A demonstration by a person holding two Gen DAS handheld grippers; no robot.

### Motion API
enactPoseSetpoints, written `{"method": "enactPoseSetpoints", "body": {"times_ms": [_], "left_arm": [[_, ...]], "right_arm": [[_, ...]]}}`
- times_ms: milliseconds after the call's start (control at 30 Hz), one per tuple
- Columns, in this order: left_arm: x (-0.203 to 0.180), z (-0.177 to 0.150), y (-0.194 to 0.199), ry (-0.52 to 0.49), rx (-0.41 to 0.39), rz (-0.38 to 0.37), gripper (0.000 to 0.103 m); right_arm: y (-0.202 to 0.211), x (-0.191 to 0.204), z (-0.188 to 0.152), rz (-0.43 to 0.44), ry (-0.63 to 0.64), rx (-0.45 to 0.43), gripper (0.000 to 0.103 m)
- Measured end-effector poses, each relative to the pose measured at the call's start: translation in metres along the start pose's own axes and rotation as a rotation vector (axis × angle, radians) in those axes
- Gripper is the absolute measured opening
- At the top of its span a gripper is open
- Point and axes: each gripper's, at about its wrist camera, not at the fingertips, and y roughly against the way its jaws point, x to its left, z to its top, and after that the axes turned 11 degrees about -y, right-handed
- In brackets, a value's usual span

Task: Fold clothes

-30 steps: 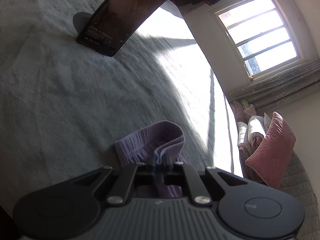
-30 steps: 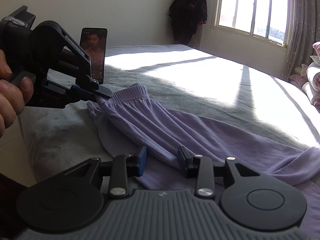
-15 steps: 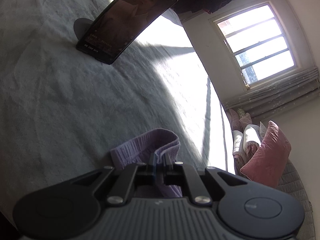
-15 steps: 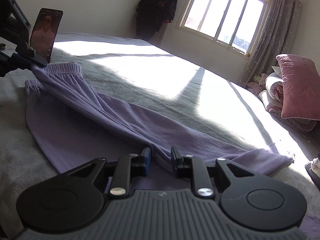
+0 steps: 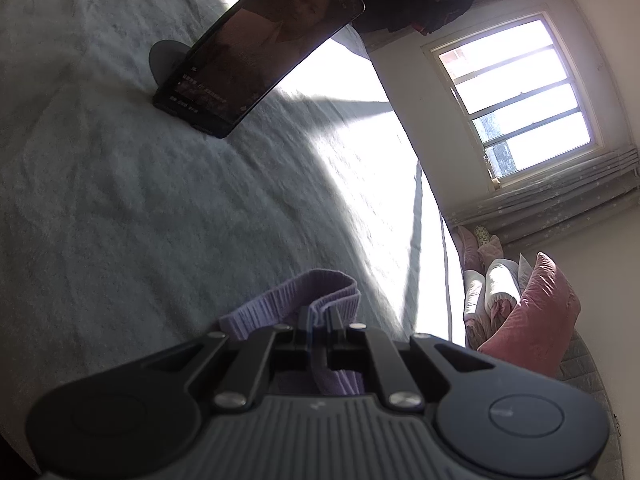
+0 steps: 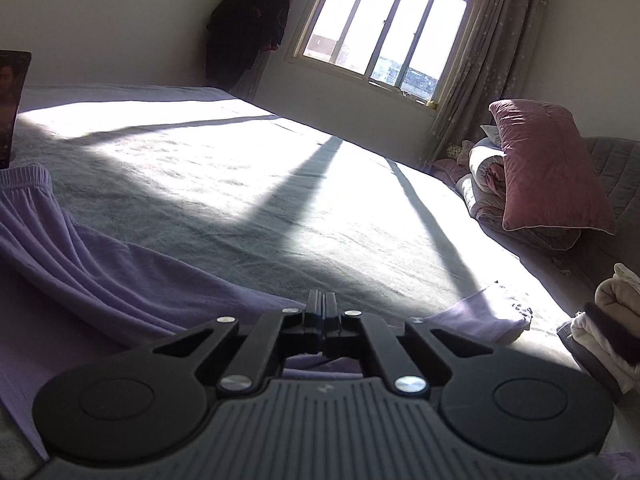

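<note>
Left claw (image 5: 319,320) pinches trousers (image 5: 288,304) waistband; right claw (image 6: 321,304) closed.

Hard daylight enters through the window (image 6: 384,36) at one o'clock – panes blown out white. Sunlit patches on the bed (image 6: 248,176) glare, crossed by long dark bar shadows. Foreground at six o'clock sits dim. Fisheye bends the edges, corners black – left view tilted, focus fairly sharp.
</note>
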Motion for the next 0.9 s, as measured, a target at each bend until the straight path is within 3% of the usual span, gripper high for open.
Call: {"method": "enactPoseSetpoints", "body": {"times_ms": [100,133,200,267,300,533,633,900], "left_arm": [[0.001,-0.001,0.000,0.004,0.004,0.008,0.005],[0.001,-0.001,-0.001,0.006,0.006,0.009,0.006],[0.001,-0.002,-0.001,0.004,0.007,0.012,0.006],[0.001,-0.002,-0.001,0.003,0.008,0.016,0.006],[0.000,-0.002,-0.001,0.002,0.008,0.018,0.006],[0.002,-0.003,-0.003,0.003,0.011,0.034,0.005],[0.002,-0.002,-0.005,0.006,0.010,0.028,0.005],[-0.004,0.003,-0.008,0.012,-0.005,-0.056,0.005]], "right_arm": [[0.013,0.001,-0.002,0.062,0.017,0.017,0.004],[0.016,0.002,-0.004,0.080,0.030,0.030,0.015],[0.021,0.008,-0.011,0.113,0.068,0.047,0.023],[0.026,0.017,-0.018,0.142,0.115,0.050,0.043],[0.027,0.022,-0.021,0.152,0.141,0.049,0.043],[0.011,0.043,-0.031,0.098,0.302,0.061,0.042],[-0.001,0.040,-0.032,0.057,0.320,0.067,0.003],[0.010,0.034,-0.006,-0.072,0.381,-0.078,0.003]]}}
